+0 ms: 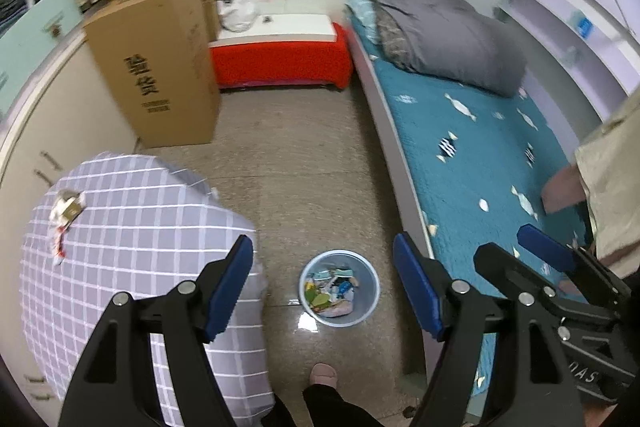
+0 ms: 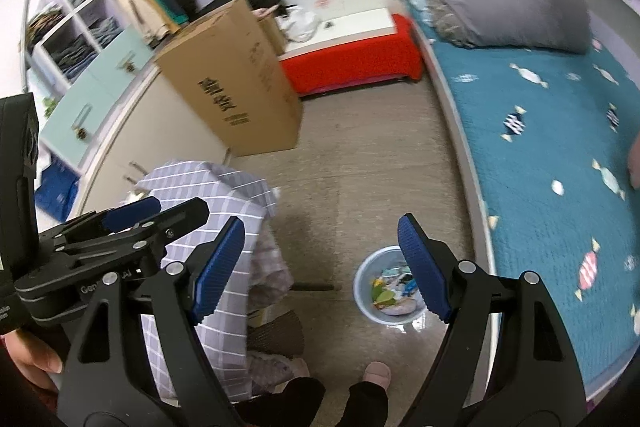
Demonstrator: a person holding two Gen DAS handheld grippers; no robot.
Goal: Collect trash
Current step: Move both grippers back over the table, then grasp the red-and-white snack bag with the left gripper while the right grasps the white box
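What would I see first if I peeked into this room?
Probably the bright red bench at the far wall, beside the big cardboard box. Then the teal bed cover with candy shapes on the right, and the small blue bin full of colourful trash on the floor.

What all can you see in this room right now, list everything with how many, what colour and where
trash bin: one, pale blue, on the floor by the bed, holds colourful scraps
trash piece: one, crumpled white and tan, on the checked cloth
checked cloth: one, lilac with white grid, draped left of the bin
cardboard box: one, brown, upright by the cabinets
bench: one, red with white top, at the far wall
bed cover: one, teal with candy print
duvet: one, grey, rolled at the bed's far end
slipper: pink, bottom edge
left gripper: open, empty
right gripper: open, empty
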